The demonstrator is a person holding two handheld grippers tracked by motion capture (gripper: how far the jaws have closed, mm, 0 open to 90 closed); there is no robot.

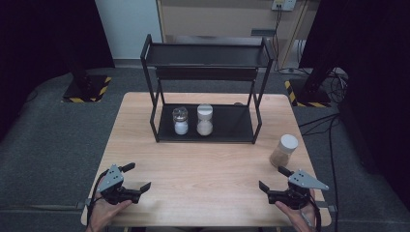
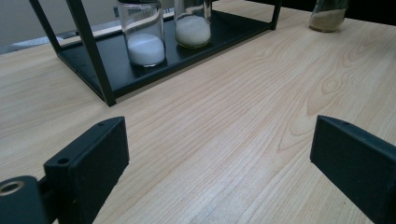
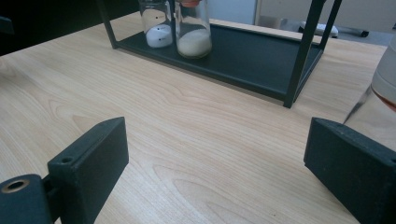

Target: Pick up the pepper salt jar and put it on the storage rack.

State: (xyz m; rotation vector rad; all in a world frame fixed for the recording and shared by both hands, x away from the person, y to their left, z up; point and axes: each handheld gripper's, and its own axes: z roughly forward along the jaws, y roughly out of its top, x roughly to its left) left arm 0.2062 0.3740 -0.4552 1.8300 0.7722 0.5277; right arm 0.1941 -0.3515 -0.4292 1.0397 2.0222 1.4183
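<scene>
While the left gripper [image 1: 138, 177] rests at the near left edge of the light wooden table [image 1: 203, 164], its jaws spread on nothing, the black metal two-tier rack [image 1: 207, 92] holds two glass jars. Farther right, the white-lidded jar of brown powder [image 1: 284, 151] stands just beyond the right gripper [image 1: 271, 178], likewise spread and empty.

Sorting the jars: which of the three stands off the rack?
The brown-filled jar with the white lid, standing on the bare table near the right claw; the other two stand on the rack's bottom shelf.
</scene>
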